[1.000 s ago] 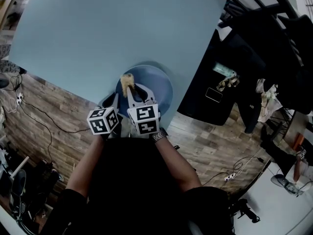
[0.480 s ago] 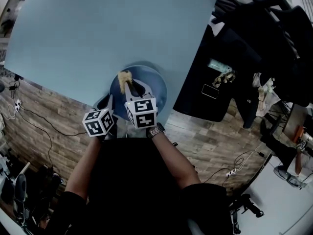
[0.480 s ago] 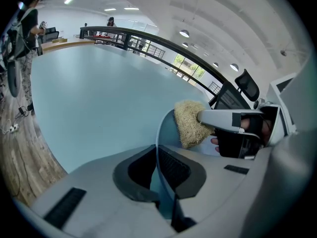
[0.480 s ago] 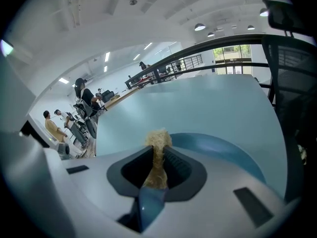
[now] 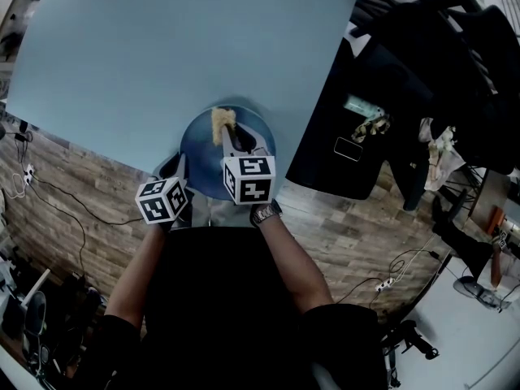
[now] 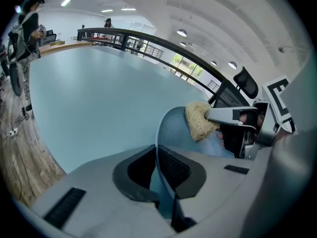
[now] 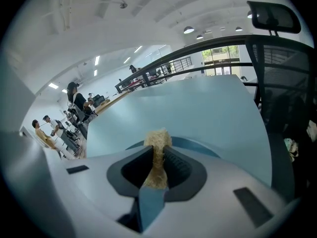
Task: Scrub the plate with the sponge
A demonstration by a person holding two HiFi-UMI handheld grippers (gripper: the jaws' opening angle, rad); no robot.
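Now we clamp the blue plate (image 5: 199,149) by its near rim in the left gripper (image 5: 180,169), and the right gripper (image 5: 229,136) pinches the sponge (image 5: 223,120) against its far rim.

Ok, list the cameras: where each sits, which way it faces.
Head view: on the head, facing steeply down at the table; arms, left claw and right claw show.
Left gripper view: on the left claw, along jaws shut on the plate rim; right claw shows.
Right gripper view: on the right claw, along jaws shut on the sponge.
All three share plate and sponge.
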